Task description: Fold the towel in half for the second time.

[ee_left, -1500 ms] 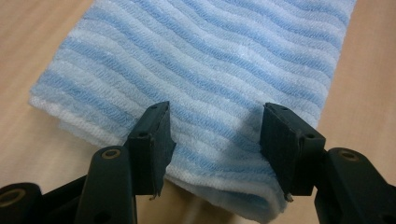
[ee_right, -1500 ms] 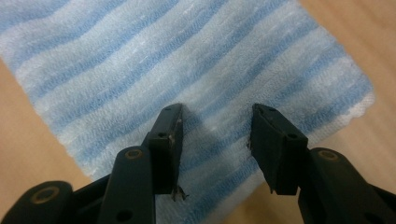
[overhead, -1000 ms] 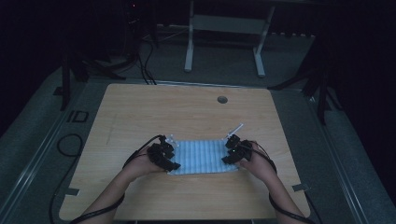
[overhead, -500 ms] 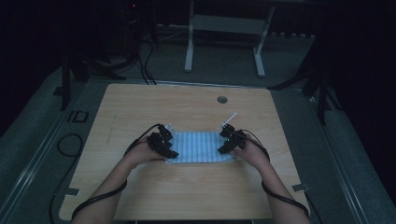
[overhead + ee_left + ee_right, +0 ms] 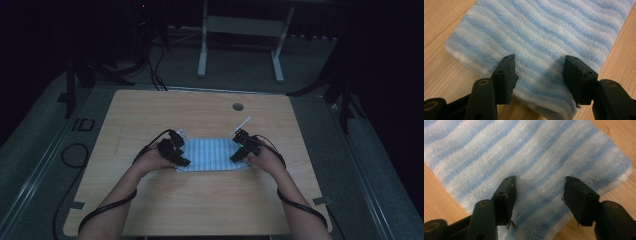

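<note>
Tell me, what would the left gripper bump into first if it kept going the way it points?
Most likely the striped cloth. The left gripper has its fingers open just above the cloth's near end, though how close they are is hard to judge.

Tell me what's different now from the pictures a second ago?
Both grippers slid slightly along the ends of the striped blue towel. The right gripper has just been opening its jaws above the towel, gripping nothing. The left gripper stayed open over its end. The towel stayed folded flat on the wooden table.
</note>
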`<action>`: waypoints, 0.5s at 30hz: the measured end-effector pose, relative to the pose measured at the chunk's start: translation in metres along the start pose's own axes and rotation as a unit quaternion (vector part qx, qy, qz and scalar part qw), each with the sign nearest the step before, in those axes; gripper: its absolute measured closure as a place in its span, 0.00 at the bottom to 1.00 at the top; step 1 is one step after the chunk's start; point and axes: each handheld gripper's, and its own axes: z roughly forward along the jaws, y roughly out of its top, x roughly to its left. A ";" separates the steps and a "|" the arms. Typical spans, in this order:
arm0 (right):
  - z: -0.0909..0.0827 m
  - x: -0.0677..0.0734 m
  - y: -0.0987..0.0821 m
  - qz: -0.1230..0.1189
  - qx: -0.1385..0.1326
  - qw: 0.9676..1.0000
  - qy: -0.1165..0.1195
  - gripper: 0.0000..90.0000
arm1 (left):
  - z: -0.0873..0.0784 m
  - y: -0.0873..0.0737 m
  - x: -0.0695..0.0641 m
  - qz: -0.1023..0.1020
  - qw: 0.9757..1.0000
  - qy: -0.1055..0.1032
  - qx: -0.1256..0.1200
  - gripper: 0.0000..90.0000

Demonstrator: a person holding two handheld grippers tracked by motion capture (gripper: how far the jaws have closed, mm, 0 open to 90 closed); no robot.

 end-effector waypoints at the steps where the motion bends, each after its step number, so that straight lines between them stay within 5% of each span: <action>1: -0.001 0.001 0.000 -0.005 0.000 1.000 -0.003 0.40 | -0.001 0.000 0.000 0.000 1.000 0.004 -0.002 0.48; 4: -0.007 0.002 -0.002 -0.013 -0.008 1.000 0.008 0.28 | -0.008 0.000 -0.003 -0.010 1.000 0.001 -0.015 0.40; 7: -0.014 0.003 -0.005 -0.017 -0.016 1.000 0.016 0.26 | -0.016 0.000 -0.006 -0.005 1.000 0.002 -0.022 0.31; 10: -0.015 0.006 -0.006 -0.021 -0.018 1.000 0.003 0.17 | -0.021 0.000 -0.010 -0.005 0.999 0.010 -0.036 0.28; 15: -0.018 0.007 -0.011 -0.021 -0.043 0.999 0.022 0.16 | -0.022 -0.006 -0.015 -0.016 0.997 0.028 -0.065 0.16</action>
